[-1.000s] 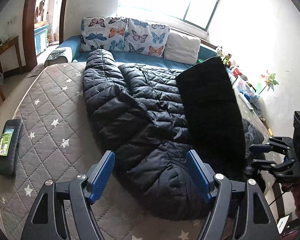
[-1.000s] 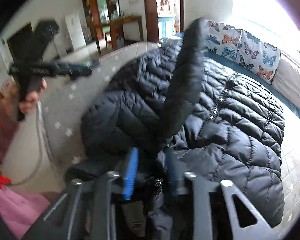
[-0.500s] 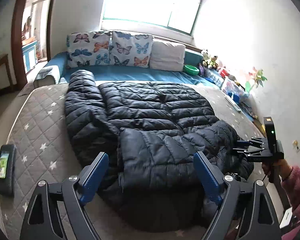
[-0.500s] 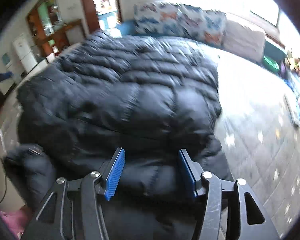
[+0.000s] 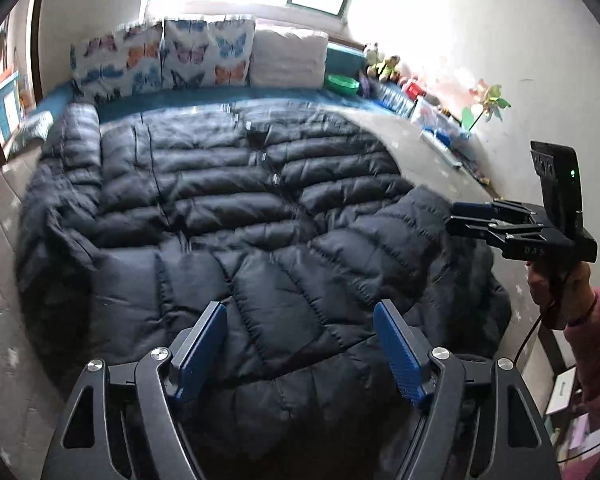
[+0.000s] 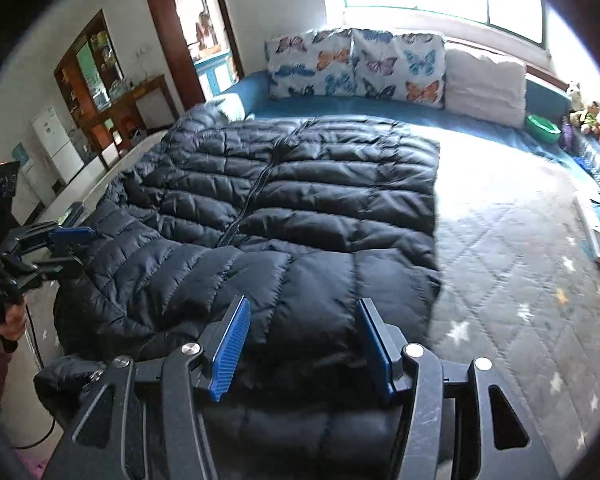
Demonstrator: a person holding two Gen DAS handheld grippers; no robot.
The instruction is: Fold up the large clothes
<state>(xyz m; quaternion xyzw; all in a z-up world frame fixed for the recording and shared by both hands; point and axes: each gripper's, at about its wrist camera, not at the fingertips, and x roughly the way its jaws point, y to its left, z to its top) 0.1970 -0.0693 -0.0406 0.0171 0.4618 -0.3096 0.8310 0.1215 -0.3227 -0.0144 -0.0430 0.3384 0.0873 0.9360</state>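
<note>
A black quilted puffer jacket [image 5: 260, 220] lies spread on the bed, zip up, with one sleeve folded across its near part [image 6: 204, 276]. My left gripper [image 5: 300, 348] hovers over the jacket's near edge. Its jaws are closing, and the blue pads [image 5: 200, 344] press on nothing. My right gripper [image 6: 300, 344] stands open above the folded part, holding nothing. In the left wrist view the right gripper [image 5: 472, 220] sits at the jacket's right side, held by a hand in a pink sleeve. The left gripper [image 6: 60, 240] appears at the far left of the right wrist view.
The grey quilted mattress with stars [image 6: 520, 280] lies bare to the right of the jacket. Butterfly pillows [image 6: 356, 68] and a white pillow [image 6: 484, 84] line the head end. A green bowl [image 6: 544, 126] and toys [image 5: 384, 64] stand along the wall. A doorway [image 6: 196, 40] opens at the left.
The raised sleeve that the right gripper held a second ago now lies flat across the jacket, released. Both grippers have moved sideways along the jacket's near edge.
</note>
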